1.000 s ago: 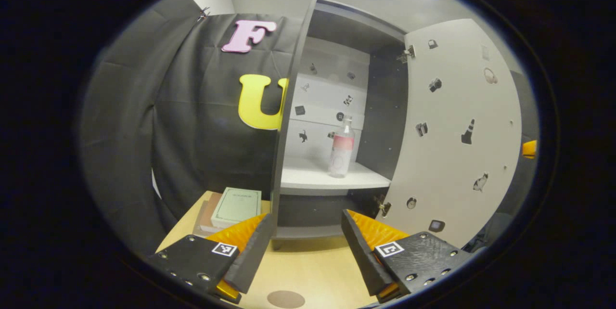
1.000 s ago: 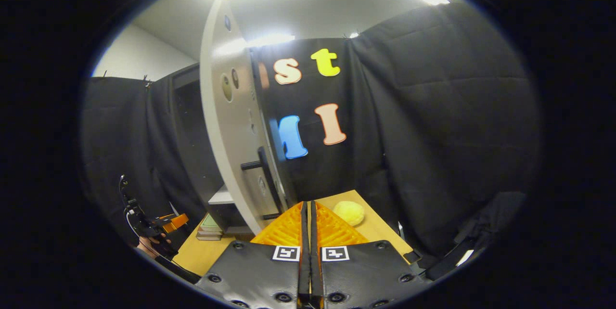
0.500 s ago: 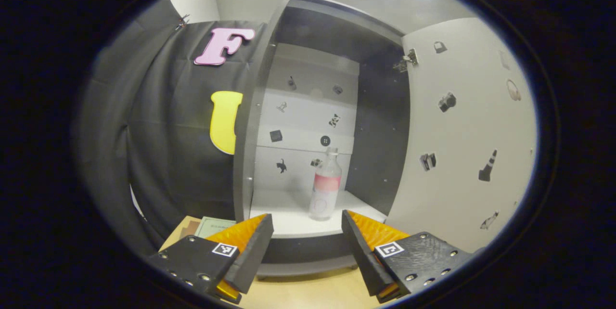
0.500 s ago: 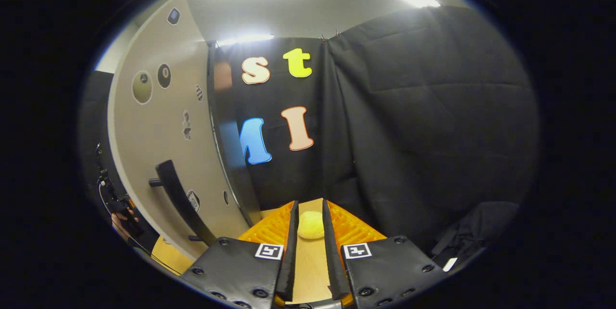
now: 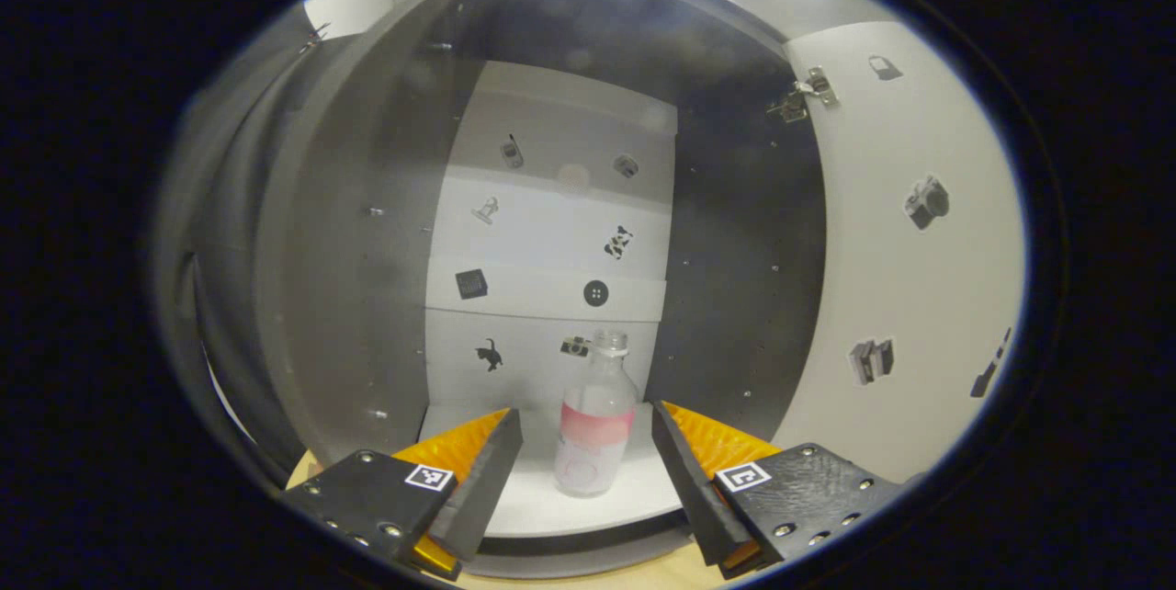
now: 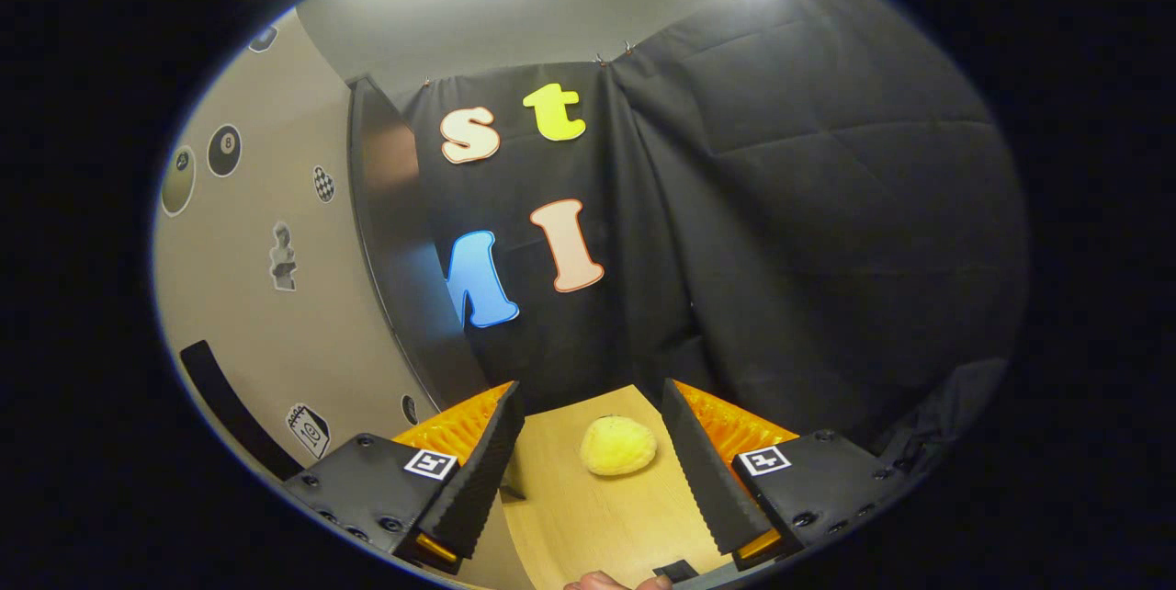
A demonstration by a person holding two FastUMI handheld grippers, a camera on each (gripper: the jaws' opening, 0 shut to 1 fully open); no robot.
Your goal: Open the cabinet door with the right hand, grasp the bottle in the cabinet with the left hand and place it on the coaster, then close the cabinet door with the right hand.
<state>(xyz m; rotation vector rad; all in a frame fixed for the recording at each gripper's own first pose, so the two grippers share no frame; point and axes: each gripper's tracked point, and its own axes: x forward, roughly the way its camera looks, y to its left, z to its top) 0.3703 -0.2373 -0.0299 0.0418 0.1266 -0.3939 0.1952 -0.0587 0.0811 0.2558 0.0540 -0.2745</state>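
Inside the cabinet, on its white shelf, the bottle stands upright toward the right half of the shelf, set back from the front edge and well short of the dark right wall. In the left gripper view the left gripper is spread wide at the shelf's front edge, its two fingers flanking the bottle with clear space on either side and neither touching it; the left finger has the wider gap. The shelf to the left of the bottle is bare white up to the grey side wall, and the back panel carries small stickers. The cabinet door stands swung out on the right, its hinge showing at the top, which leaves the whole front of the cabinet unobstructed. In the right gripper view the right gripper is also spread wide and holds nothing, hanging above the wooden table; a yellow ball lies on the table between the two fingers and farther off, near the table's far edge. The door's outer face fills the left side there, with its black handle low by the left finger, apart from it.
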